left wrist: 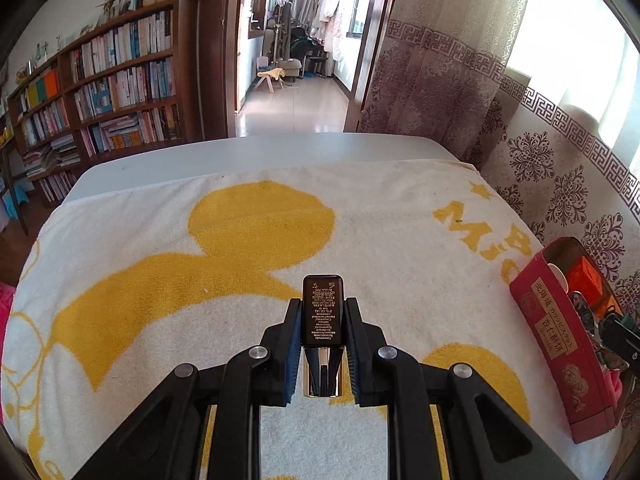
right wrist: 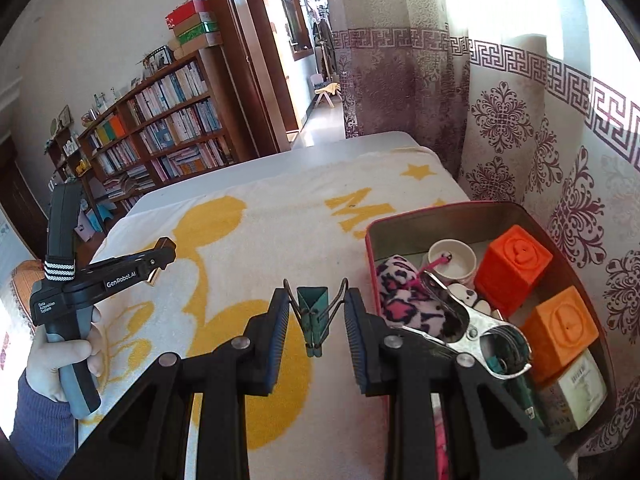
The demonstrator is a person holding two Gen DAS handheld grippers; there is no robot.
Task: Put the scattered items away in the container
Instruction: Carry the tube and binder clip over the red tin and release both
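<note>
While over terry towel (left wrist: 160, 300) | left tongs (left wrist: 322, 308) clamp glossy black tube (left wrist: 322, 312) | right tongs (right wrist: 317, 312) pinch wire-handled binder clip (right wrist: 314, 312)

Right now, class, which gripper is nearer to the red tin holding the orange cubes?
Right. The right gripper, holding a green binder clip, hangs beside the red tin. The left gripper, holding a dark lipstick tube, is across the towel.

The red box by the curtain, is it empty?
No. In the right wrist view the red box already holds two orange cubes, a small white cup, a spotted pink plush and a metal clip.
</note>
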